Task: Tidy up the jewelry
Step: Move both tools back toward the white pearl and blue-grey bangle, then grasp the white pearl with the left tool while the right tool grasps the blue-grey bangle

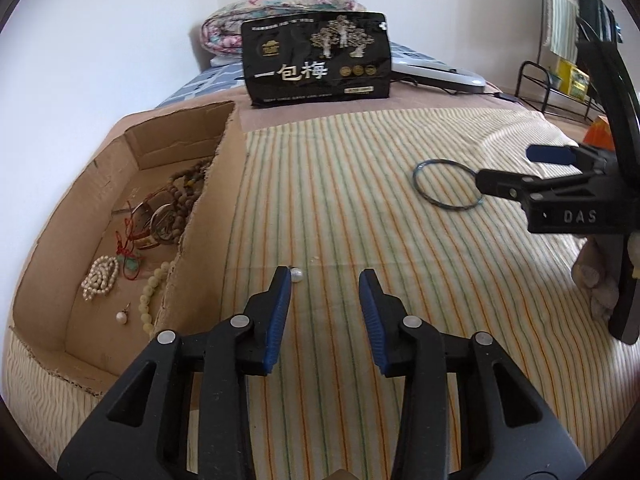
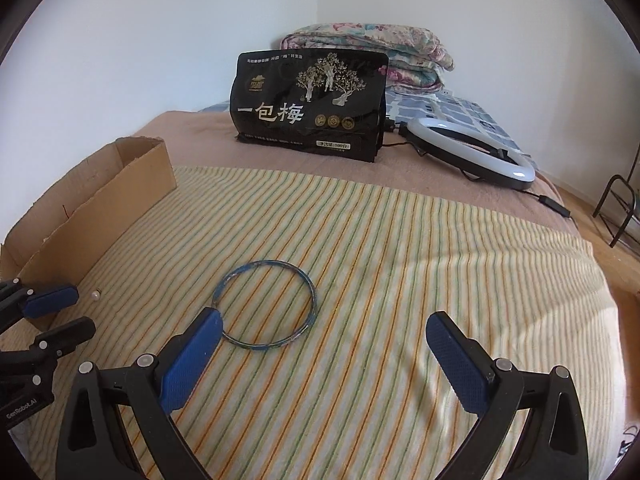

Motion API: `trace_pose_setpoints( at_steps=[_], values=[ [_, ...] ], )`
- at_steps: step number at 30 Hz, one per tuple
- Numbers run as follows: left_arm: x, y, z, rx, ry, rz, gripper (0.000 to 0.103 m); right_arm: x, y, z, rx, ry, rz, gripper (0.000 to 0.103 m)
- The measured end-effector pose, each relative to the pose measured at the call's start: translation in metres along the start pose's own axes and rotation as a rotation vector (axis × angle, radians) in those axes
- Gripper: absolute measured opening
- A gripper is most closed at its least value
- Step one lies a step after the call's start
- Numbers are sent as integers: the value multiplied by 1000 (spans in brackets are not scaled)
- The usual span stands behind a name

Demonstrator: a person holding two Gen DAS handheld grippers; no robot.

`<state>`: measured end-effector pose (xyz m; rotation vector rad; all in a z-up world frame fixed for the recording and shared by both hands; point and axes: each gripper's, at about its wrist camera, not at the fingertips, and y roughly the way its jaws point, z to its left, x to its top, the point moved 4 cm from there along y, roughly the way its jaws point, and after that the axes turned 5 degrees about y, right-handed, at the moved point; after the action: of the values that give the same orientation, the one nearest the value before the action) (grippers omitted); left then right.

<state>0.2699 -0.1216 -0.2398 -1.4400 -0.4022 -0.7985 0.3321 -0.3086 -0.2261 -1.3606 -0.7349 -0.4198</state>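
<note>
Left gripper [image 1: 325,276]: jaws parted, nothing held, low over the striped cloth [image 1: 360,208]. Single pearl [image 1: 296,275]: loose on the cloth, just beside the tip of the gripper's left finger, near the box wall.

Right gripper [image 2: 322,326]: jaws spread wide, nothing held. Blue bangle [image 2: 264,304]: flat on the cloth, its near-left edge just beside the left fingertip; whether they touch cannot be told.

Cardboard box [image 1: 208,216]: left of the cloth, open-topped, torn edges. Contents: brown bead strand [image 1: 188,184] at the far end; metal bangles [image 1: 154,220] with red cord [image 1: 128,248]; white pearl bracelet [image 1: 100,276]; pale bead strand [image 1: 152,296] along the right wall; pearl earring [image 1: 122,316] nearest.

Far side: black snack bag [image 2: 308,106], upright; ring light [image 2: 476,152] to its right; folded floral quilt [image 2: 368,52] behind.
</note>
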Motion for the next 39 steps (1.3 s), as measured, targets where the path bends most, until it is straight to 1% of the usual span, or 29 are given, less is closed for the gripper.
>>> trace_pose_setpoints(
  at_steps=[4,9,12,15,17,21,25,28,31,34,36,37,39],
  values=[
    [1,5,-4,42,7,11,38,-2,1,-2,26,15,-6,103],
    [-1,21,-3,89,-9,64,38,-2,1,-4,58,27,-11,103],
    [0,24,-4,118,-8,66,38,-2,4,-4,84,25,0,103],
    [2,27,-3,130,-17,71,38,-2,6,-3,110,19,6,103],
    [2,30,-2,121,-30,75,36,-2,6,-1,124,5,10,103],
    [2,33,2,84,-62,80,22,-1,13,10,140,-51,43,103],
    [1,33,3,62,-79,80,14,3,23,24,136,-108,65,103],
    [2,33,2,50,-79,80,10,5,32,32,135,-132,90,103],
    [2,34,2,42,-81,79,9,5,42,37,125,-147,120,103],
    [2,34,3,32,-90,78,8,5,51,37,110,-141,159,103],
    [2,33,3,25,-94,77,8,4,52,36,114,-130,169,102],
    [1,33,3,22,-96,77,7,4,52,35,116,-126,170,100],
    [1,33,4,15,-101,75,7,4,53,31,110,-104,169,91]
  ],
)
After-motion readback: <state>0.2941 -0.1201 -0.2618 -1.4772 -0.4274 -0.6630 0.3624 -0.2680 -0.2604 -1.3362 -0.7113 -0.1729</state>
